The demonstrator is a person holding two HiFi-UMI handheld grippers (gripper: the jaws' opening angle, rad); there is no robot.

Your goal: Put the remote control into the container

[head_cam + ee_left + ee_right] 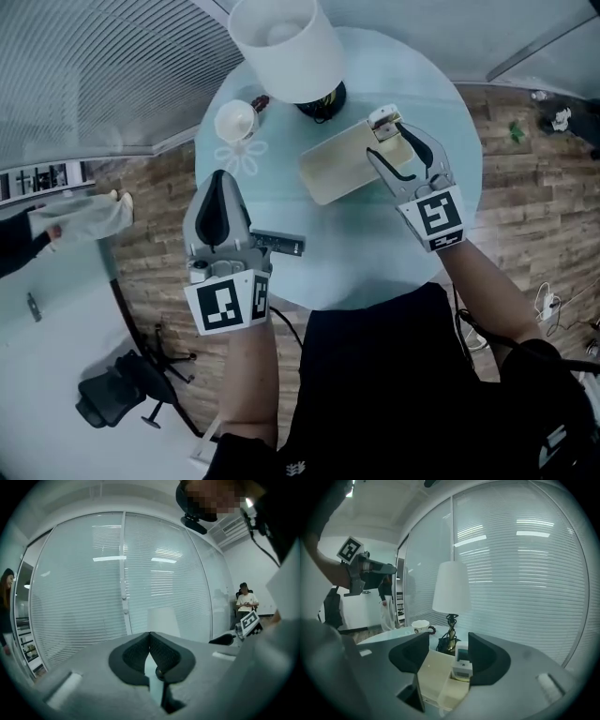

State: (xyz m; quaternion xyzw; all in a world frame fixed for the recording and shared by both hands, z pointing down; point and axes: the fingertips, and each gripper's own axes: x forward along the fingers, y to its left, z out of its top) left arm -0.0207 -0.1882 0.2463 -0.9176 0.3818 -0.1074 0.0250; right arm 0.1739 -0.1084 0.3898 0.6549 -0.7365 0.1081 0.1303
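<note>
Remote [384, 122] sits propped on end in the box [328, 178] (left gripper [220, 183] pinched shut, empty), so the wide-open, empty-handed right gripper [389, 142] alongside could tip it.

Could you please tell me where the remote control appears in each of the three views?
Head view: remote control upper right of centre, at the container's right end.
Left gripper view: not in it.
Right gripper view: low centre, between the right gripper's parted jaws.
Shared landmark: the white lamp, in all three.
</note>
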